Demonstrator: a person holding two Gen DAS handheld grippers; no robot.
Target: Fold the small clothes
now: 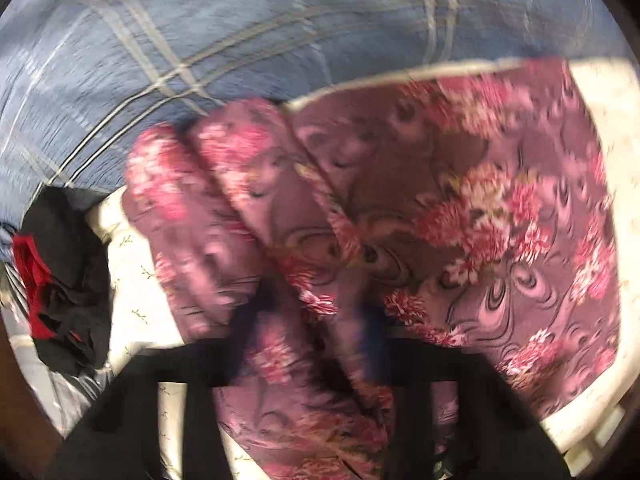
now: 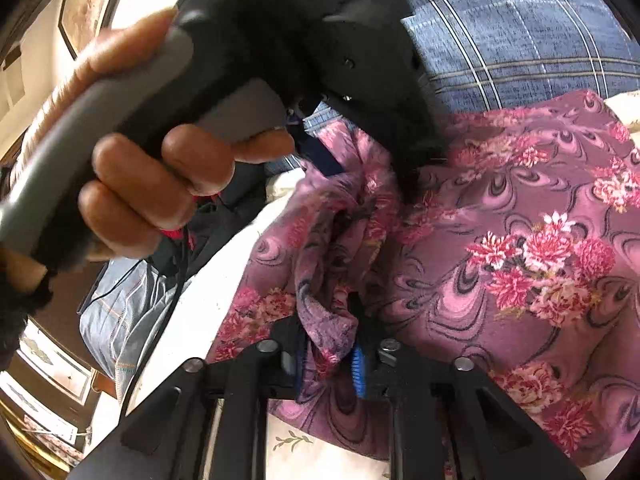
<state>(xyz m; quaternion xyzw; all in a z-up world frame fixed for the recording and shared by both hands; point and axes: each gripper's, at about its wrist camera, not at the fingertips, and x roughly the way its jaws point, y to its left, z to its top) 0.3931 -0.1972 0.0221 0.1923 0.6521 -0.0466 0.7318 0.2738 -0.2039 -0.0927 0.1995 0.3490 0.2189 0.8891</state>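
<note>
A purple garment with pink flowers (image 1: 460, 208) lies spread on a white flowered sheet (image 1: 132, 264). My left gripper (image 1: 308, 320) is shut on a bunched fold of it, and the cloth rises in ridges to the upper left. The garment also fills the right wrist view (image 2: 520, 264). My right gripper (image 2: 330, 364) is shut on a gathered edge of the same garment, between its blue pads (image 2: 359, 372). The left gripper's body and the hand holding it (image 2: 160, 184) fill the upper left of the right wrist view, with its tip in the cloth.
A blue plaid blanket (image 1: 200, 40) lies behind the garment and shows in the right wrist view (image 2: 520, 32). A black and red heap of clothes (image 1: 60, 280) sits at the left. Light blue jeans (image 2: 124, 312) lie at the bed's left edge.
</note>
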